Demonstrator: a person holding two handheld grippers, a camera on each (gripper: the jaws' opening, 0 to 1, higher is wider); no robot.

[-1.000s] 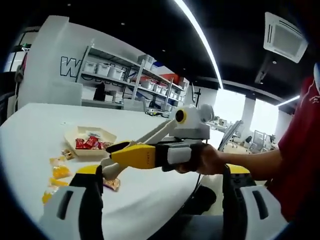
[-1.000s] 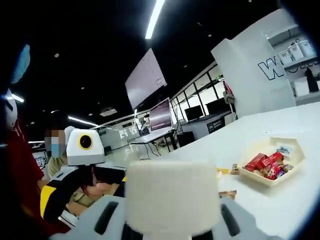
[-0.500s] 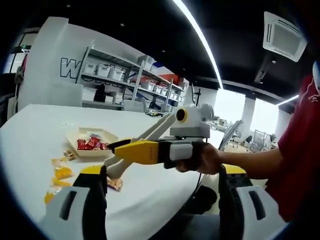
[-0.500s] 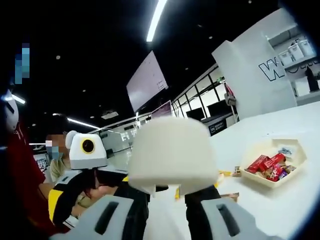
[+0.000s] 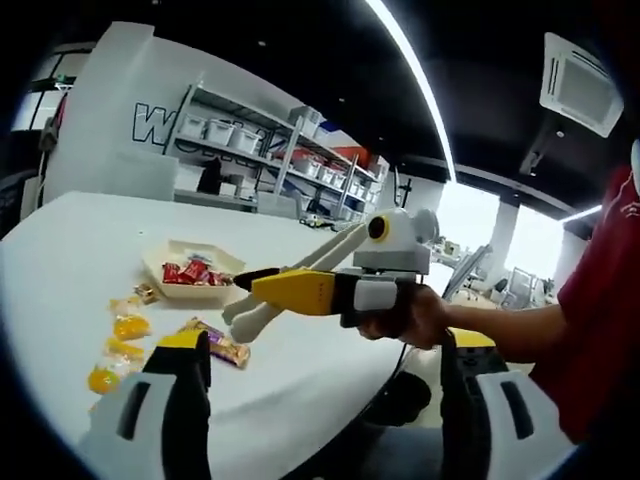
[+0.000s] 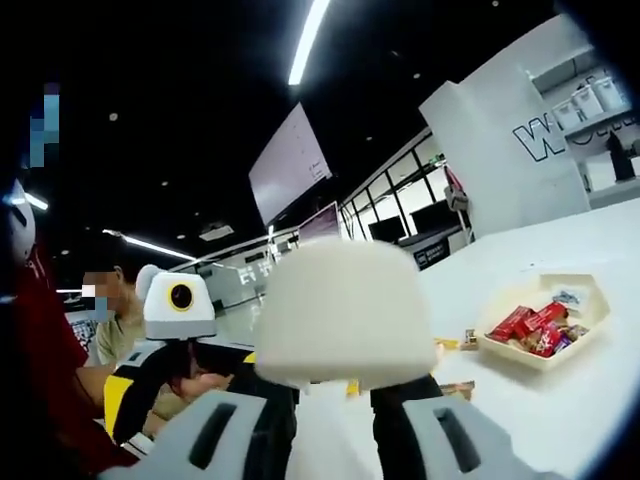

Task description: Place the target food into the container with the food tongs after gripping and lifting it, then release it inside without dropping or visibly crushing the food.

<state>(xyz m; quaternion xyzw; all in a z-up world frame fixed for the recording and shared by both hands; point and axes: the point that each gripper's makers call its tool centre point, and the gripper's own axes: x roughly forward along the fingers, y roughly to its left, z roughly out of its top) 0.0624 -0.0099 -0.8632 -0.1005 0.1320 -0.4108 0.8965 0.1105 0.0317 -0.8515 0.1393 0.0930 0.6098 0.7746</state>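
Observation:
My right gripper [image 5: 262,285], yellow with a hand on it, reaches in from the right, shut on cream food tongs [image 5: 285,280]. The tongs' tips hover just above the white table [image 5: 300,380] with nothing between them. A brown-and-gold wrapped snack [image 5: 222,345] lies just below those tips. A cream tray [image 5: 158,262] with red wrapped snacks sits farther back. In the right gripper view the tongs' handle end [image 6: 340,315] sits between my right gripper's [image 6: 335,400] jaws, and the tray [image 6: 590,295] lies at right. My left gripper [image 5: 320,360] stands wide open, holding nothing.
Several yellow wrapped candies [image 5: 125,328] lie left of the snack, near the table's left edge. Shelves with white bins [image 5: 250,140] stand behind the table. The person's red sleeve [image 5: 600,310] is at right. My left gripper [image 6: 215,365] shows at left, with another person behind.
The right gripper and tongs have risen a little and shifted right, uncovering the wrapped snack under the tips. In the right gripper view the tongs' handle end sits higher than a second ago.

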